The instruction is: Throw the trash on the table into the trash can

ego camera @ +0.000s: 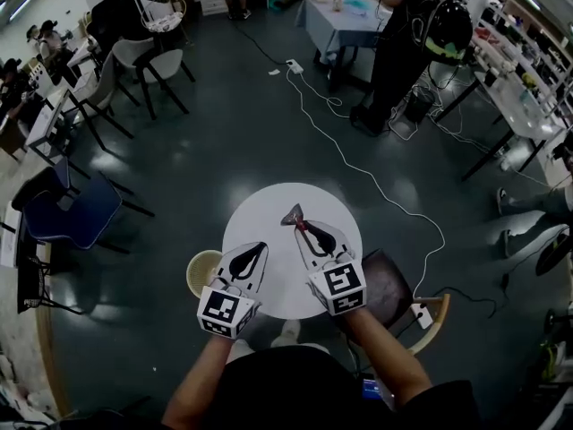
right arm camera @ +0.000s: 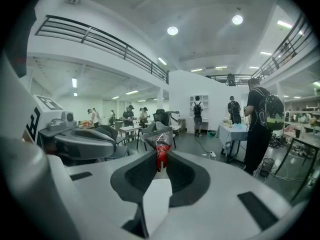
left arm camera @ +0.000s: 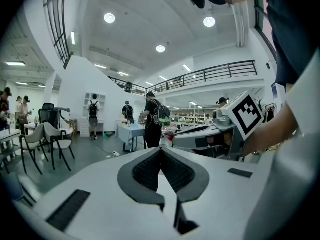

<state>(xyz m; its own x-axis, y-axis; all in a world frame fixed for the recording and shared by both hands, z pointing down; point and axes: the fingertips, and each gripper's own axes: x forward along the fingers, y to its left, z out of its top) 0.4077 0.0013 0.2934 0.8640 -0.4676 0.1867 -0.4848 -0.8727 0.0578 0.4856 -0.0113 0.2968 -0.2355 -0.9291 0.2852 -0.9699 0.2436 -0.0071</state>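
We hold both grippers over the round white table (ego camera: 269, 206). Our right gripper (right arm camera: 161, 156) has its jaws clenched on a crumpled red and silver wrapper (right arm camera: 159, 143), whose loose end fans out past the fingertips. In the head view the wrapper hangs above the far half of the tabletop, and we cannot tell whether it touches the surface. Our left gripper (left arm camera: 161, 151) is beside the right one, over the table's near left edge. Its jaws are pressed together with nothing between them. The trash can (ego camera: 202, 270), a pale round bin, stands on the floor just beside the table at our left, close under the left gripper.
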